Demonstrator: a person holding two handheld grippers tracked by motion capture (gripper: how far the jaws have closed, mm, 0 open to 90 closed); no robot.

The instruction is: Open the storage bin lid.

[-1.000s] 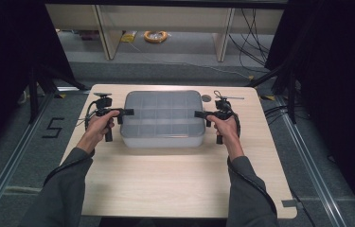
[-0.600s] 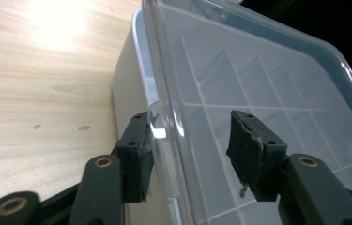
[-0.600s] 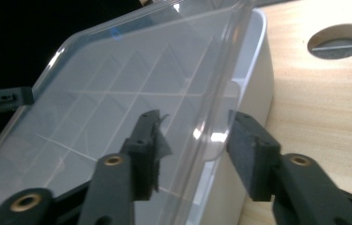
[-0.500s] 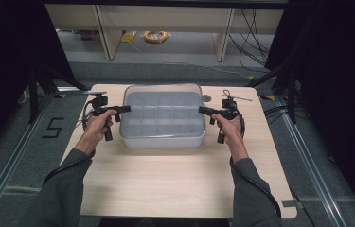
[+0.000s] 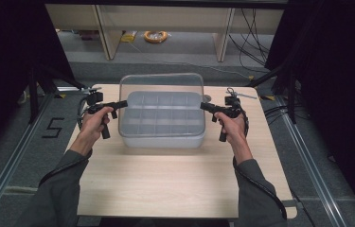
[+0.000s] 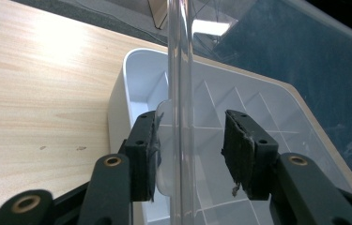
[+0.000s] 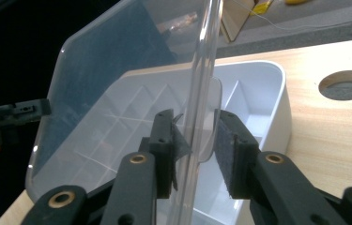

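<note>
Above the white compartment box (image 5: 162, 124), a clear lid (image 5: 162, 82) stands tilted up, gripped at both side edges.

Left gripper (image 5: 124, 103) pinches the lid's tab just left of the box; right gripper (image 5: 203, 106) clamps the matching tab just right of it. Both sets of jaws have just been closing, with the lid's edge between them. The box rests on the wooden table (image 5: 165, 184), its dividers bare.
</note>
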